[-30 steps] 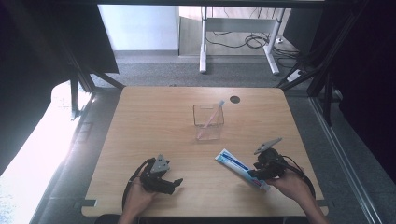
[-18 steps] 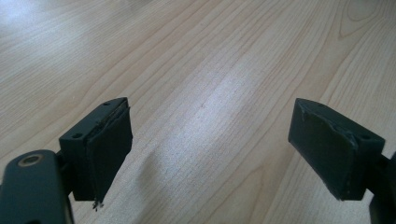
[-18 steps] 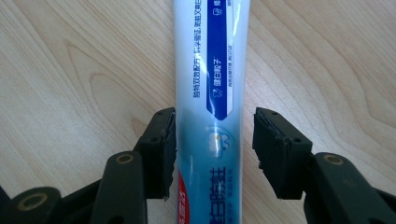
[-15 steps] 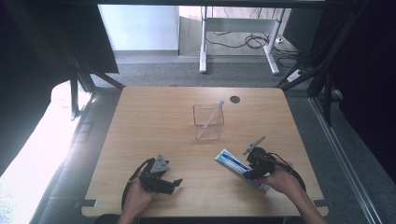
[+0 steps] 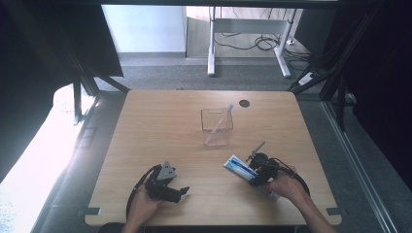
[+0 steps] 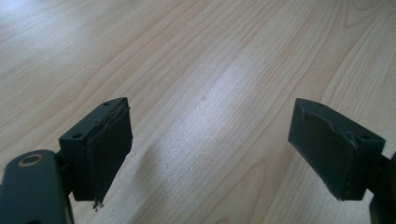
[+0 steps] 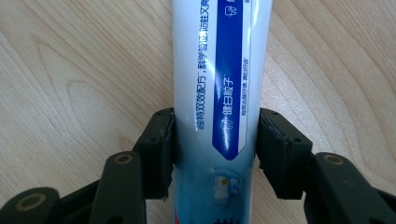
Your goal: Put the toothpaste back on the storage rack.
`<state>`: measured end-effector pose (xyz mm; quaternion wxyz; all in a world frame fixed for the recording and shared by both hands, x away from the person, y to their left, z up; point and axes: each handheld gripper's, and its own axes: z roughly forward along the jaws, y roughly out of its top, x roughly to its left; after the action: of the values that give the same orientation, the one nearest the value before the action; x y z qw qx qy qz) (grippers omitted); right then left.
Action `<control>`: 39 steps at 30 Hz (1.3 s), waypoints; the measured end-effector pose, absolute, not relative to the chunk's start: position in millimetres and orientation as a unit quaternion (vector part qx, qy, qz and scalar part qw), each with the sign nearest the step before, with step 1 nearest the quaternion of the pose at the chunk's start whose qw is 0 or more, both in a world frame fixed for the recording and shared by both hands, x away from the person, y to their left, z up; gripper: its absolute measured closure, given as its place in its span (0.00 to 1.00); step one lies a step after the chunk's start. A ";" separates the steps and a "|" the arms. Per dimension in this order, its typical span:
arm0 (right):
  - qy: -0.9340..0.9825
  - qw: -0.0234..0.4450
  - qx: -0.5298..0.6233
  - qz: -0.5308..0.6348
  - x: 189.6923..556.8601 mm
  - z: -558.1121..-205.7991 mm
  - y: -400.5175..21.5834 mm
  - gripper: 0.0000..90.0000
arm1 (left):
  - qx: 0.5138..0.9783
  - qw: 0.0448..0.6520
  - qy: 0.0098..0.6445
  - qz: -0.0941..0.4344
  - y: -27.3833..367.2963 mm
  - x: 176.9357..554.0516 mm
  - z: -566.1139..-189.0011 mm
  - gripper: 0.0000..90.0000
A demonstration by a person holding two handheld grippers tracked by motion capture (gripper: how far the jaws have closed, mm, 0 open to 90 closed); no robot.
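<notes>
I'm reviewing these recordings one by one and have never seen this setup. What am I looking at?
A person at a wooden table holds handheld tongs in each hand. One camera looks down from above; another rides on each tool, looking along its black jaws. On the table stand a clear container with a toothbrush in it, and a toothpaste tube lies flat. The right tongs straddle the tube, jaws at its sides; a firm grip isn't certain. The left tongs are open, over bare wood.

One toothpaste tube [image 5: 248, 171] lies on the worktop [image 5: 160, 126]. One clear container [image 5: 216, 127] stands there (a single toothbrush [image 5: 221, 121] leans inside it). Two tools are in hand: a left tool [image 5: 180, 192] and a right tool [image 5: 258, 175].
</notes>
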<state>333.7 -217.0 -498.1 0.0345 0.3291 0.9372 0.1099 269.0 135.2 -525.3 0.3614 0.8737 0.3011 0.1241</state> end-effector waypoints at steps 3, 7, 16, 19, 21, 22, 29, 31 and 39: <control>0.936 0.031 0.334 0.110 334.6 -497.1 -217.3 0.64 | 0.874 0.361 0.301 0.124 134.8 268.8 -525.3 0.15; 0.934 0.031 0.337 0.114 334.2 -492.8 -218.4 0.74 | 0.874 0.360 0.300 0.125 134.6 268.6 -525.3 0.15; 0.931 0.044 0.336 0.133 327.1 -488.0 -219.5 0.80 | 0.873 0.362 0.301 0.127 135.3 268.4 -524.8 0.15; 0.929 0.054 0.336 0.147 324.8 -482.9 -220.8 0.80 | 0.873 0.362 0.300 0.127 135.0 268.2 -524.8 0.15; 0.927 0.060 0.337 0.155 323.9 -478.2 -221.9 0.80 | 0.873 0.362 0.300 0.127 135.1 268.2 -524.8 0.15; 0.926 0.063 0.336 0.158 323.6 -475.3 -222.8 0.80 | 0.873 0.363 0.300 0.127 135.2 268.3 -524.7 0.15; 0.917 0.076 0.340 0.191 323.3 -464.2 -228.4 0.80 | 0.872 0.365 0.300 0.127 135.7 268.6 -525.2 0.15; 0.915 0.078 0.341 0.202 323.6 -461.6 -229.9 0.80 | 0.872 0.366 0.300 0.125 135.8 268.7 -525.8 0.15; 0.907 0.085 0.340 0.234 324.8 -452.5 -234.4 0.80 | 0.869 0.373 0.304 0.117 137.7 269.7 -526.3 0.15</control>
<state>324.8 -234.4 -452.5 0.0855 0.3397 0.9069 0.2343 269.7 137.7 -526.3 0.3735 0.8687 0.3036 0.1171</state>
